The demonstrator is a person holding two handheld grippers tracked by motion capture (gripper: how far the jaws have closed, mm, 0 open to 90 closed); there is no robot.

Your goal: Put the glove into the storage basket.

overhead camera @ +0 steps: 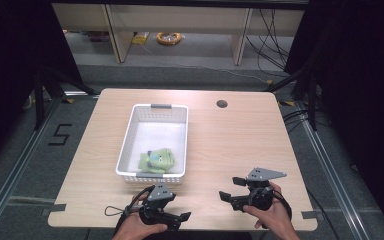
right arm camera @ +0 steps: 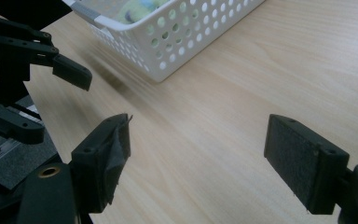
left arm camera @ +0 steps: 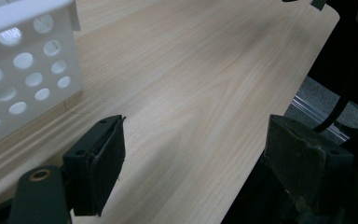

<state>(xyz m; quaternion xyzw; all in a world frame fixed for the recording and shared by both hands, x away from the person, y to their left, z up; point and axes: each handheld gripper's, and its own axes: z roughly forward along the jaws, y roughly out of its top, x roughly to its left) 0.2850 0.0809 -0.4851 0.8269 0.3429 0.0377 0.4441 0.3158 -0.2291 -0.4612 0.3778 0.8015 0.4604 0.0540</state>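
**Both grippers wide, toy in basket**

The left gripper (overhead camera: 182,216) and right gripper (overhead camera: 226,189) hover low over the near edge of the pale wooden counter (overhead camera: 230,145), each with jaws spread wide and holding nothing. The green plush toy (overhead camera: 157,160) lies in the near end of the white perforated plastic basket (overhead camera: 130,131), which stands just beyond the left gripper.

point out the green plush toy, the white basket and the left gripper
green plush toy (overhead camera: 157,160): high view, middle of its body, lying in the basket's near end.
white basket (overhead camera: 126,140): high view, on its left wall.
left gripper (overhead camera: 179,218): high view, midway between its open fingertips, near the table's front edge.
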